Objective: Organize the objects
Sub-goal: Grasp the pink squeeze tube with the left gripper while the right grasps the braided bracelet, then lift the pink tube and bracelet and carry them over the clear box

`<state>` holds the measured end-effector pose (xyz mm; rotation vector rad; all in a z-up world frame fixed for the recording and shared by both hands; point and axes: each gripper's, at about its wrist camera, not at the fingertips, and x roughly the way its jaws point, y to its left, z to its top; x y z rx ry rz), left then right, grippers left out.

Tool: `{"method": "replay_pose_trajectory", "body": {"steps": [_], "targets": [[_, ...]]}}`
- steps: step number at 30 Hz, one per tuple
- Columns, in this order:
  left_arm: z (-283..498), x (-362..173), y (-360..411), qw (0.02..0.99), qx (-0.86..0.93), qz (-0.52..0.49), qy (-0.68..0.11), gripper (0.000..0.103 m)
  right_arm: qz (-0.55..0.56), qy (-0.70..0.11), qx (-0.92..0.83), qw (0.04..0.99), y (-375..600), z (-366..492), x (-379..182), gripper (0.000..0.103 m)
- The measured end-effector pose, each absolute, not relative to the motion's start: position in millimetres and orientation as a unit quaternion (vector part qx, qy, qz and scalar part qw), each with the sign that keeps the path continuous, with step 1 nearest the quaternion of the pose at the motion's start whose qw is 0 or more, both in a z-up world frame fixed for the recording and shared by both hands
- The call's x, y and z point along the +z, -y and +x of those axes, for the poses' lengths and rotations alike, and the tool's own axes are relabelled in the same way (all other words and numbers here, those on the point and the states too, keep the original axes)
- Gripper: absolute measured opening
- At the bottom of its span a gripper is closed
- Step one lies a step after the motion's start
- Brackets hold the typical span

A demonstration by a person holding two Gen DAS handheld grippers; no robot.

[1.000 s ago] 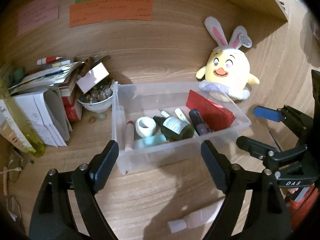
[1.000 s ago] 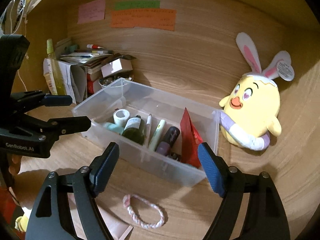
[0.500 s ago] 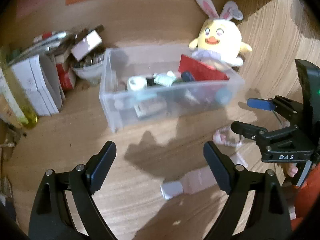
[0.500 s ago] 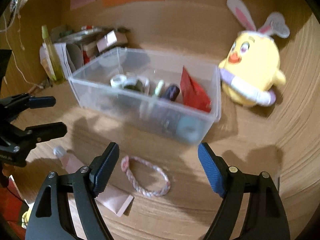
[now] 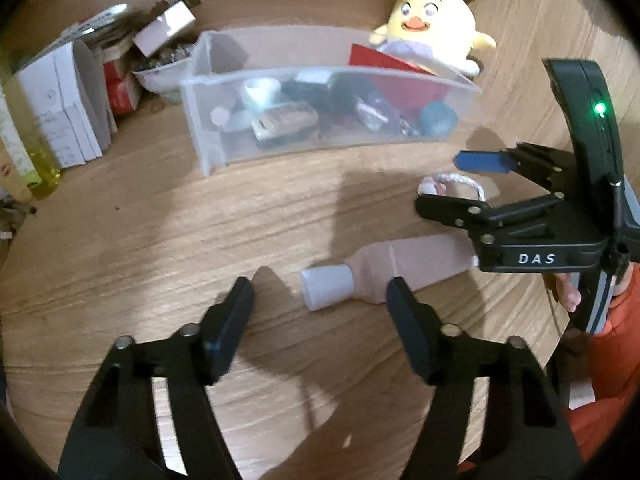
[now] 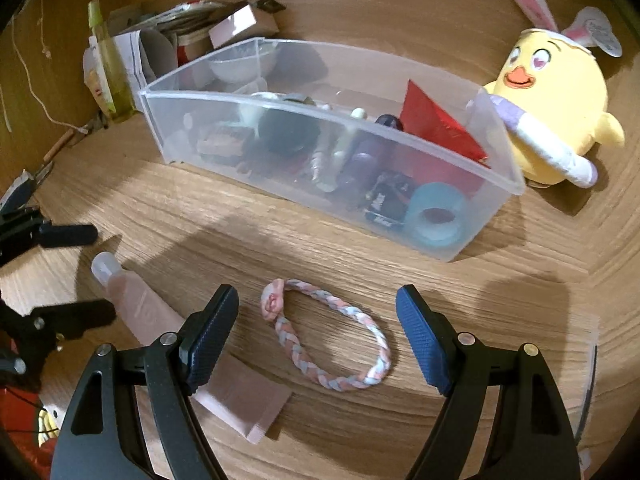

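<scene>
Wood-grain bench (image 6: 168, 216), walled at back. Far left corner: white boxes (image 5: 68, 96), yellow-green bottle (image 6: 108, 64). Toward near left edge: pink tube (image 5: 400, 264), white cap between left gripper (image 5: 320, 292) fingers, just narrowed, not pressing. Middle: clear bin (image 6: 400, 216) of small items, print unreadable. Bare wood before bin front. Near edge: braided bracelet (image 6: 324, 340) between right gripper (image 6: 316, 304) fingers, released, apart from it; "DAS" on its body. Back right: yellow plush chick (image 6: 556, 92).
</scene>
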<state>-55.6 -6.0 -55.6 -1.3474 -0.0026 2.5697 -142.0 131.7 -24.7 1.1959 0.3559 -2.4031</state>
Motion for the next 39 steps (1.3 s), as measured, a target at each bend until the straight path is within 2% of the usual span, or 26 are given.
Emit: {"method": "replay_pose_trajectory", "body": {"steps": [2, 3, 5, 6, 11, 13, 19, 30, 31, 32, 33, 39], "targets": [[-54.7, -54.8, 3.4, 0.120, 0.881, -0.457, -0.002, 0.059, 0.431, -0.129, -0.866, 0.217, -130.7, -141.3, -25.8, 0.074], [-54.8, -54.3, 3.7, 0.123, 0.881, -0.456, 0.001, 0.052, 0.430, -0.128, -0.866, 0.219, -130.7, -141.0, -25.4, 0.072], [-55.9, -53.4, 4.5, 0.133, 0.879, -0.457, 0.011, 0.043, 0.430, -0.126, -0.865, 0.228, -130.9, -140.6, -24.2, 0.058], [-56.8, -53.4, 4.6, 0.139, 0.878, -0.457, 0.016, 0.038, 0.429, -0.126, -0.865, 0.230, -130.9, -140.2, -23.8, 0.055], [-58.0, -53.4, 4.0, 0.143, 0.881, -0.450, 0.027, 0.036, 0.424, -0.125, -0.865, 0.239, -128.4, -139.2, -22.4, 0.027], [-58.5, -52.9, 4.6, 0.143, 0.882, -0.448, 0.032, 0.035, 0.422, -0.126, -0.865, 0.240, -126.3, -138.4, -22.4, 0.019], [-57.3, -47.6, 10.0, 0.136, 0.889, -0.436, 0.036, 0.034, 0.419, -0.115, -0.870, 0.233, -130.9, -139.1, -20.7, 0.014], [-47.8, -33.0, 32.4, 0.113, 0.902, -0.413, 0.053, 0.032, 0.392, -0.087, -0.890, 0.216, -152.6, -134.5, 4.4, 0.014], [-47.0, -31.1, 34.0, 0.114, 0.903, -0.411, 0.056, 0.030, 0.388, -0.085, -0.892, 0.214, -153.7, -133.3, 7.5, 0.014], [-47.0, -29.6, 34.6, 0.113, 0.904, -0.409, 0.057, 0.021, 0.384, -0.083, -0.895, 0.213, -155.7, -131.7, 11.3, 0.014], [-47.4, -28.1, 34.9, 0.116, 0.903, -0.409, 0.055, 0.000, 0.380, -0.082, -0.896, 0.212, -156.4, -131.0, 13.9, 0.014], [-45.9, -28.1, 33.5, 0.124, 0.899, -0.418, 0.041, 0.000, 0.363, -0.086, -0.904, 0.209, -159.9, -123.8, 27.0, 0.014]]}}
